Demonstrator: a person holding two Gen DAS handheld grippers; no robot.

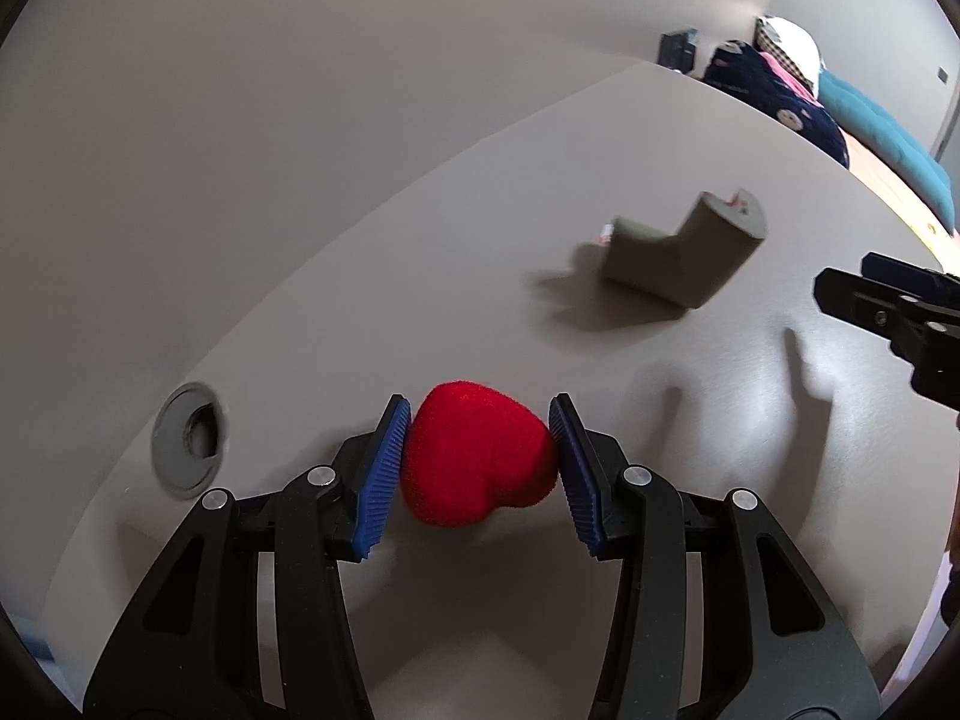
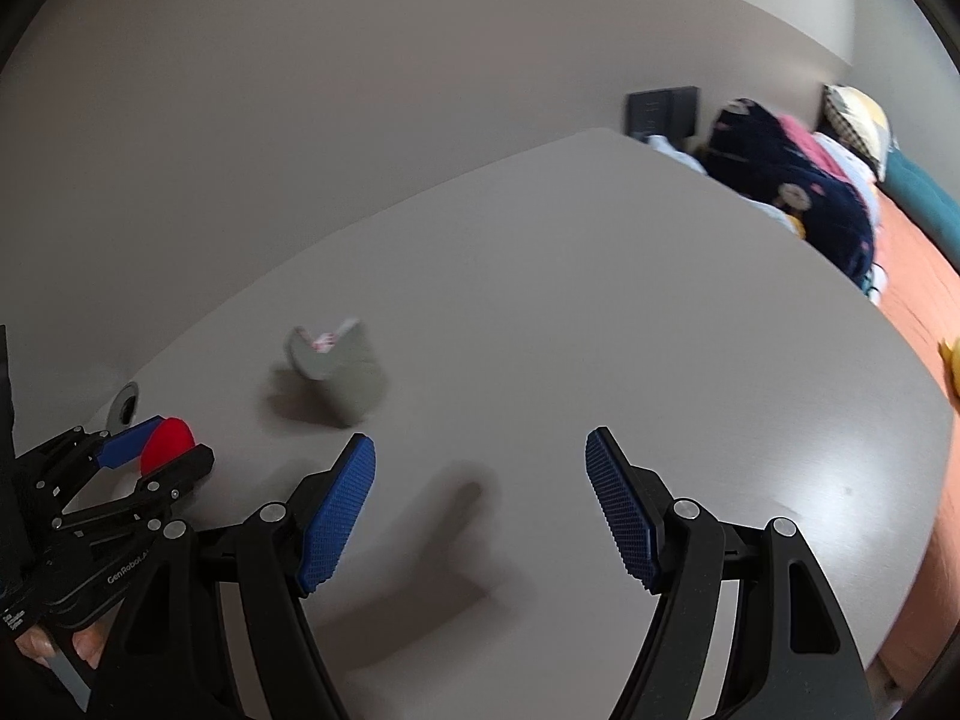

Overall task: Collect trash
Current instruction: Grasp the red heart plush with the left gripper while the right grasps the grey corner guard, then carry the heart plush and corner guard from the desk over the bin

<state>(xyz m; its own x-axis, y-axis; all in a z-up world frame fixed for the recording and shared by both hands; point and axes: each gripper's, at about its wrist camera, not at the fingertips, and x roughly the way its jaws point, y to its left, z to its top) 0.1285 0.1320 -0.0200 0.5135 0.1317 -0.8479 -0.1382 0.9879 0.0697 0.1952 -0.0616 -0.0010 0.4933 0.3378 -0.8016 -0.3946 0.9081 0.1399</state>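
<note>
A red fuzzy heart-shaped piece [image 1: 477,459] sits between the blue pads of my left gripper [image 1: 477,468], which is shut on it just above the grey table [image 1: 420,276]. It also shows in the right wrist view [image 2: 168,443] inside the left gripper [image 2: 157,450]. A grey crumpled carton [image 1: 684,249] with a pink-and-white scrap in its mouth lies on the table to the right and further off; it also shows in the right wrist view [image 2: 339,372]. My right gripper [image 2: 480,504] is open and empty above the table, in front and to the right of the carton; it shows at the right edge of the left wrist view [image 1: 888,306].
A round grey cable grommet [image 1: 189,441] is set in the table to the left of the left gripper. The table's far edge meets a grey wall. To the right past the table edge is a bed with dark and teal bedding [image 2: 798,192].
</note>
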